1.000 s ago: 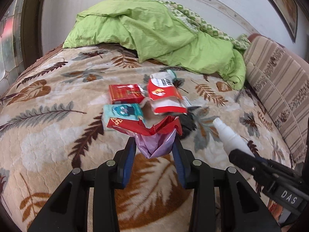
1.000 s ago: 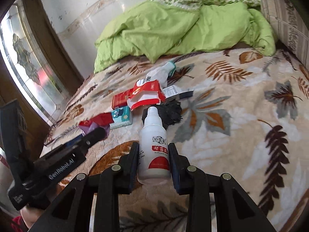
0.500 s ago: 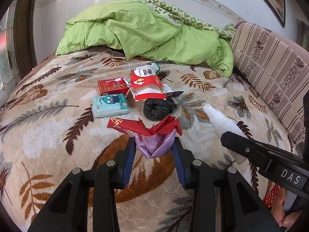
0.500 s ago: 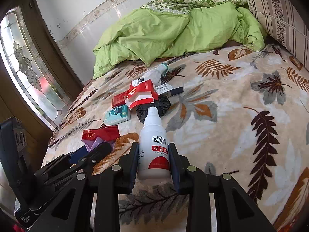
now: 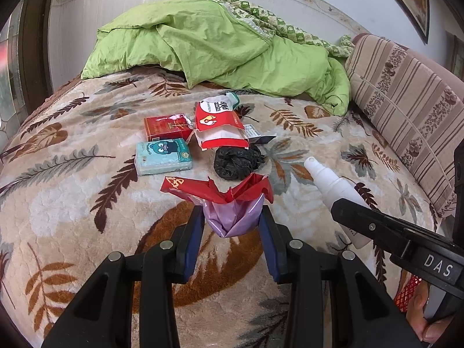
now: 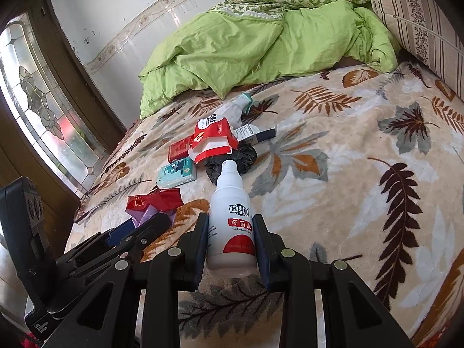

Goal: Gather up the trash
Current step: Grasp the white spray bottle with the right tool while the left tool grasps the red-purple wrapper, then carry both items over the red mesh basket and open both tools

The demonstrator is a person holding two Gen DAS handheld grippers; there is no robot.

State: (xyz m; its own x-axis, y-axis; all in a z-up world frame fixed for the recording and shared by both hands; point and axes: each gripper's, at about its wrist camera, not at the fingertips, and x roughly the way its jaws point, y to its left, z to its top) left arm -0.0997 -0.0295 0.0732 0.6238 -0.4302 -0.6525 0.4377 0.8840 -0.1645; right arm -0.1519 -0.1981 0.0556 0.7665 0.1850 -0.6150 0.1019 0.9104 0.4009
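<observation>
Left gripper point(image 5: 231, 226): fingers clamped on a crumpled red-and-purple foil wrapper point(image 5: 229, 203), held above the leaf-patterned beige blanket point(image 5: 72, 203). Right gripper point(image 6: 230, 242): fingers closed against the sides of a white plastic spray bottle with a red label point(image 6: 231, 217); label legible only in the right view, the left view shows its plain back. Further out on the blanket: teal tissue pack point(image 5: 163, 158), red carton point(image 5: 166, 127), red-and-white pouch point(image 5: 220, 124), black crumpled bag point(image 5: 237, 162). Stained-glass window point(image 6: 37, 110) appears clearly in the right view only.

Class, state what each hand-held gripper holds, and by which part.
Left hand-held gripper: crumpled red-and-purple wrapper, by its purple bottom end. Right hand-held gripper: white spray bottle, by its lower body.
</observation>
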